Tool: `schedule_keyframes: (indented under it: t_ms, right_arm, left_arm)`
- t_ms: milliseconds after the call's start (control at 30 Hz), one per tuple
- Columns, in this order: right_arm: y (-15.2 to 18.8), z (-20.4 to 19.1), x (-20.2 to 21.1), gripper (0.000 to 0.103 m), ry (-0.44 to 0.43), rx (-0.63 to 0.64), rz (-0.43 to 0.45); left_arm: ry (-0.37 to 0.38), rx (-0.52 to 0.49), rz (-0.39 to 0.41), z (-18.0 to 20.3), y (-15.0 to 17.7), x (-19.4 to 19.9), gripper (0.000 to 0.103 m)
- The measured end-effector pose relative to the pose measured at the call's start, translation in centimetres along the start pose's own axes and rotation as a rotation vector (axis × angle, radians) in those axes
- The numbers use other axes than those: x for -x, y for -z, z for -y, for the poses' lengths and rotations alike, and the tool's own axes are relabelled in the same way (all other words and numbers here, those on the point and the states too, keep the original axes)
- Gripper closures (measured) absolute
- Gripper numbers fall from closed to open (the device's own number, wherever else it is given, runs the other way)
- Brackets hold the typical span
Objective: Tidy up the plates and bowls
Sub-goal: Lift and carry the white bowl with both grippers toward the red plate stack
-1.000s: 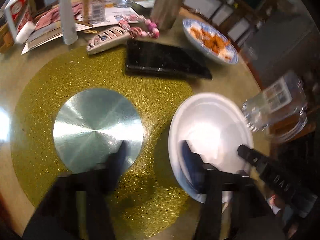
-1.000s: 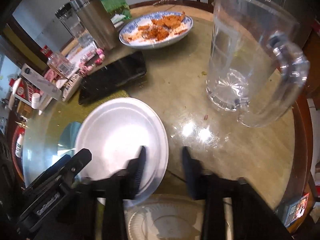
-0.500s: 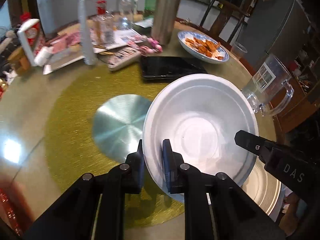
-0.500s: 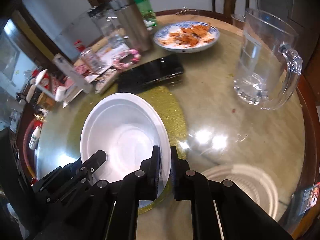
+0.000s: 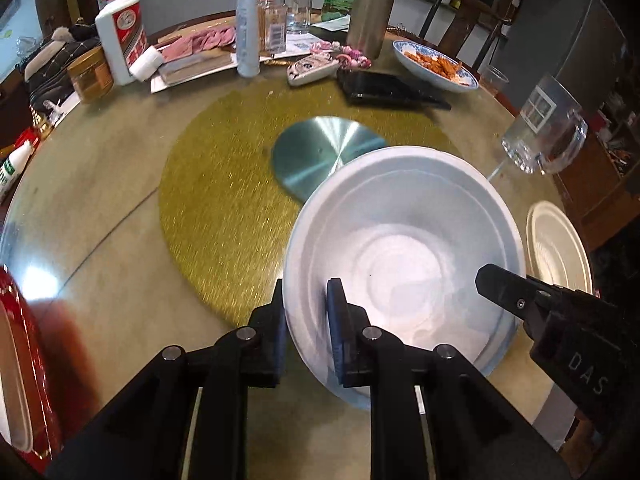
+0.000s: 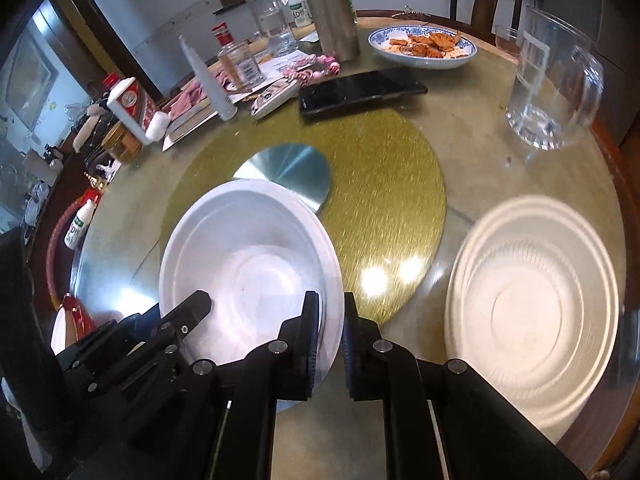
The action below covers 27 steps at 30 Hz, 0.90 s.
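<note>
A white bowl (image 5: 404, 264) hangs tilted above the table, held by two opposite sides of its rim. My left gripper (image 5: 308, 292) is shut on its left rim, one pad inside and one outside. My right gripper (image 6: 331, 304) is shut on its right rim in the same way. In the right wrist view the bowl (image 6: 248, 264) covers part of the metal disc (image 6: 288, 168). A ridged cream plate (image 6: 532, 312) lies on the table to the right of the bowl, also seen in the left wrist view (image 5: 556, 248).
A gold round mat (image 6: 380, 184) lies under the bowl. A glass pitcher (image 6: 556, 80) stands at the right. Behind are a black tablet (image 6: 360, 90), a blue-rimmed plate of food (image 6: 424, 46), a steel flask (image 6: 332, 12) and bottles. A red-rimmed dish (image 5: 16, 360) sits near left.
Both grippers closed from open onto the bowl's rim and lifted it off the table. The bowl has travelled left across the gold mat, and the cream plate has come into view.
</note>
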State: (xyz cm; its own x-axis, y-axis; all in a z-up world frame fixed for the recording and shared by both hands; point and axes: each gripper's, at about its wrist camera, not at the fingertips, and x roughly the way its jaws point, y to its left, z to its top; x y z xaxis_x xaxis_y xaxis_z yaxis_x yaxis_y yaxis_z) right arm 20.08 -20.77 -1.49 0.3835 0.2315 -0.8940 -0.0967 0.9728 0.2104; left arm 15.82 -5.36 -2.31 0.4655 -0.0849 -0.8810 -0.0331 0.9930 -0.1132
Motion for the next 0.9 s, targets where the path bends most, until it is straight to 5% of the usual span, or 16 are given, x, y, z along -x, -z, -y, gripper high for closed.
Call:
schedule_keyframes:
  t_ms: [900]
  right_arm:
    - [11.3,0.9,4.6,0.091,0.109,-0.113,0.114]
  left_arm:
    - [0.112,-0.134,0.056,1.7,7.5,2.8,0.087]
